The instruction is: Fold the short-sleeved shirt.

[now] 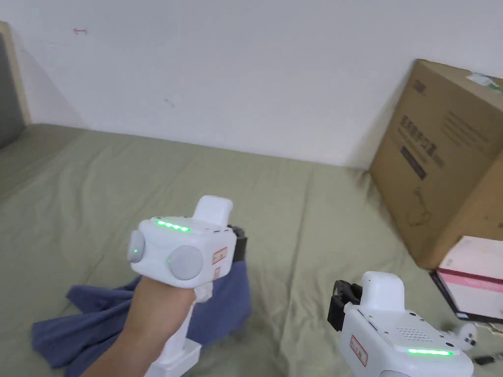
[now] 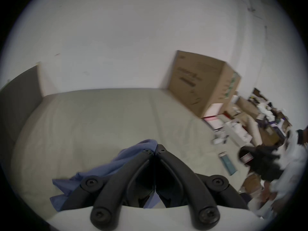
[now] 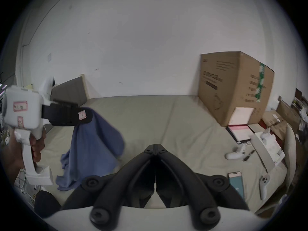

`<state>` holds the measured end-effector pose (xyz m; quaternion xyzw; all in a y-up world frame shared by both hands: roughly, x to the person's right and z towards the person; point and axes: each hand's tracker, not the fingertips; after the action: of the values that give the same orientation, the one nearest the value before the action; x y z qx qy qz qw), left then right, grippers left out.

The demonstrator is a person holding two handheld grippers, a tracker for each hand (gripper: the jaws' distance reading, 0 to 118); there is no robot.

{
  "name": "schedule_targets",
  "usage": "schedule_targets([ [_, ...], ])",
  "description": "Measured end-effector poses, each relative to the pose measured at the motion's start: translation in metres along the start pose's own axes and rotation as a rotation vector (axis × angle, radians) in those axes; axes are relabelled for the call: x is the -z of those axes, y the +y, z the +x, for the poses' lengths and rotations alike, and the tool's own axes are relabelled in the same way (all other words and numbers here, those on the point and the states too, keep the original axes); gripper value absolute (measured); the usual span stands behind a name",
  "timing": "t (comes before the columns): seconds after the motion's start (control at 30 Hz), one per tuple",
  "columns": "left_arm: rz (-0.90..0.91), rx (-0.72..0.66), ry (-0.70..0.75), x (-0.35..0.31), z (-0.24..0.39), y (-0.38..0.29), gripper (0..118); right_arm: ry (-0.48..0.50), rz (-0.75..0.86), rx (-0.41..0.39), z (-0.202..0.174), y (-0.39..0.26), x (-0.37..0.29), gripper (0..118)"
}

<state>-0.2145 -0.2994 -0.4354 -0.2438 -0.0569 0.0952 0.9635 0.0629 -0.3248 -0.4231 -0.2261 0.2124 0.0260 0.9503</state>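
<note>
- Nearest, the right gripper (image 3: 155,148), white-bodied with black jaws, is held low at the right of the olive-green bed sheet (image 1: 304,216); its jaws are seen pressed together with nothing between them.
- Just beyond, to the left, the left gripper (image 2: 155,148) is raised above the sheet, and its jaws are clenched on an edge of the blue short-sleeved cotton shirt (image 3: 93,144).
- The shirt is hung from that pinch in a bunched drape, with its lower part trailed on the sheet near the person's left forearm (image 1: 142,324).
- The step in hand is judged to be the lifting and opening out of the shirt before any fold is made; the folding itself is not yet begun.
- For this to be done well, a second edge of the hanging cloth should be taken by the empty right gripper, level with the first, so that the garment can be spread flat.
- The shirt is best laid on the bare middle of the sheet.
- Farthest, the large brown cardboard box (image 1: 442,157) is stood against the white wall at the right, and should be kept clear of the cloth.
</note>
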Motion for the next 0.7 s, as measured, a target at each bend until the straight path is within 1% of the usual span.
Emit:
schedule_targets([
  [0.07,0.002,0.012,-0.084,0.019,0.043,0.006,0,-0.036,-0.001,0.012,0.024,-0.006,-0.005,0],
  [0.13,-0.046,0.055,-0.118,0.044,0.077,0.005,0,-0.065,-0.011,0.039,0.046,-0.012,-0.008,0],
  [0.2,-0.095,0.099,-0.103,0.076,0.097,-0.011,0,-0.094,-0.021,0.062,0.063,-0.019,-0.009,0],
  [0.27,-0.206,0.101,-0.079,0.118,0.109,-0.043,0,-0.118,-0.03,0.083,0.08,-0.027,-0.011,0],
  [0.37,-0.351,0.121,-0.058,0.169,0.122,-0.091,0,-0.142,-0.044,0.099,0.096,-0.035,-0.013,0],
  [0.4,-0.362,0.132,-0.036,0.171,0.128,-0.104,0,-0.149,-0.048,0.1,0.1,-0.036,-0.014,0],
  [0.5,-0.36,0.123,-0.038,0.173,0.132,-0.12,1,-0.155,-0.052,0.105,0.106,-0.038,-0.015,0],
  [0.53,-0.314,0.144,-0.021,0.168,0.132,-0.12,10,-0.153,-0.053,0.103,0.107,-0.038,-0.015,0],
  [0.57,-0.291,0.16,-0.036,0.161,0.132,-0.119,47,-0.153,-0.053,0.096,0.106,-0.038,-0.015,0],
  [0.6,-0.285,0.166,-0.041,0.153,0.132,-0.115,87,-0.152,-0.053,0.094,0.105,-0.038,-0.015,0],
  [0.63,-0.262,0.17,-0.051,0.14,0.13,-0.112,109,-0.145,-0.054,0.094,0.105,-0.038,-0.015,0],
  [0.67,-0.201,0.166,-0.056,0.117,0.128,-0.104,111,-0.136,-0.052,0.093,0.103,-0.038,-0.017,0],
  [0.7,-0.148,0.17,-0.059,0.099,0.125,-0.1,109,-0.13,-0.047,0.093,0.101,-0.038,-0.018,0],
])
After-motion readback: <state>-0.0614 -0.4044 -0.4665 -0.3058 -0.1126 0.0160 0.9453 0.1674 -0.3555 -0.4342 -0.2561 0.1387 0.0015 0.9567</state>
